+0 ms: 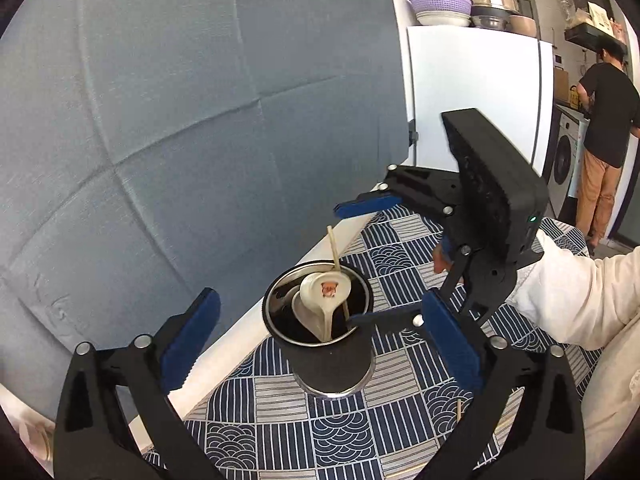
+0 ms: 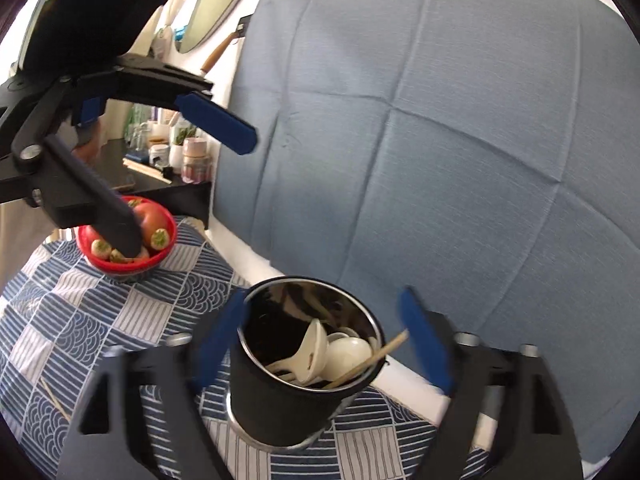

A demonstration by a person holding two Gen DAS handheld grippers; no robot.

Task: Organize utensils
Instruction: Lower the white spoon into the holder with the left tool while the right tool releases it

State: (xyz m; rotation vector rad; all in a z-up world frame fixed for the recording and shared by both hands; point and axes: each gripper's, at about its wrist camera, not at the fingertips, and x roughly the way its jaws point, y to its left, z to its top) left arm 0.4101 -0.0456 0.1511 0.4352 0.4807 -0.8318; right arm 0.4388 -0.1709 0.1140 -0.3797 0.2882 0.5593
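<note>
A black utensil cup (image 1: pixel 328 364) with a steel rim stands on the patterned cloth by the wall; it also shows in the right wrist view (image 2: pixel 280 404). Inside it are white ceramic spoons (image 1: pixel 326 292) (image 2: pixel 344 354) and one wooden chopstick (image 1: pixel 334 248) (image 2: pixel 372 360) leaning out. My left gripper (image 1: pixel 320 340) is open, its fingers either side of the cup and nearer me. My right gripper (image 2: pixel 320 344) is open around the cup's top, empty; it also shows in the left wrist view (image 1: pixel 360 264). A loose chopstick (image 1: pixel 459 410) (image 2: pixel 54 398) lies on the cloth.
A red bowl (image 2: pixel 164 252) of vegetables sits on the blue patterned tablecloth (image 1: pixel 280 420) at the far left. A blue fabric backdrop (image 1: pixel 180 120) hangs just behind the cup. A white fridge (image 1: pixel 472 92) and a person (image 1: pixel 608 120) are far right.
</note>
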